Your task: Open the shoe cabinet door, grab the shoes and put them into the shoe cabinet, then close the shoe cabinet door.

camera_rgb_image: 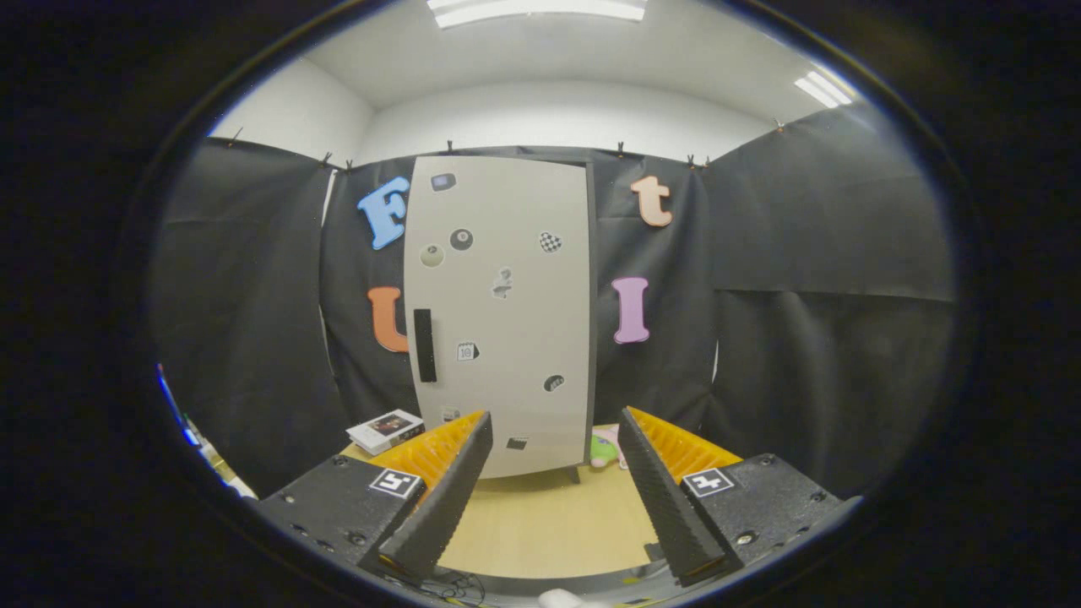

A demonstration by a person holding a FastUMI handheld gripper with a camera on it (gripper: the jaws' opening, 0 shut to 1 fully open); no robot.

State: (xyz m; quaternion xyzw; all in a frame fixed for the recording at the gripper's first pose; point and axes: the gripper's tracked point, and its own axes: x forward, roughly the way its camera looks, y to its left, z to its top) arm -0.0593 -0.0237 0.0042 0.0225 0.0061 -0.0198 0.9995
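A tall white shoe cabinet point(498, 321) stands at the back of the wooden table point(540, 523), straight beyond my fingers. Its door is closed, dotted with small stickers, and carries a black vertical handle point(424, 344) near its left edge. My gripper point(553, 435) is open, well short of the cabinet, with nothing between its two ridged fingers point(448, 498). A small pink and green shoe point(605, 447) lies on the table by the cabinet's lower right corner, just past the right finger and partly hidden by it.
A small white and dark box point(386, 430) lies on the table left of the cabinet, behind the left finger. Black cloth walls close in the booth on the left, back and right. Bare tabletop stretches between my fingers and the cabinet.
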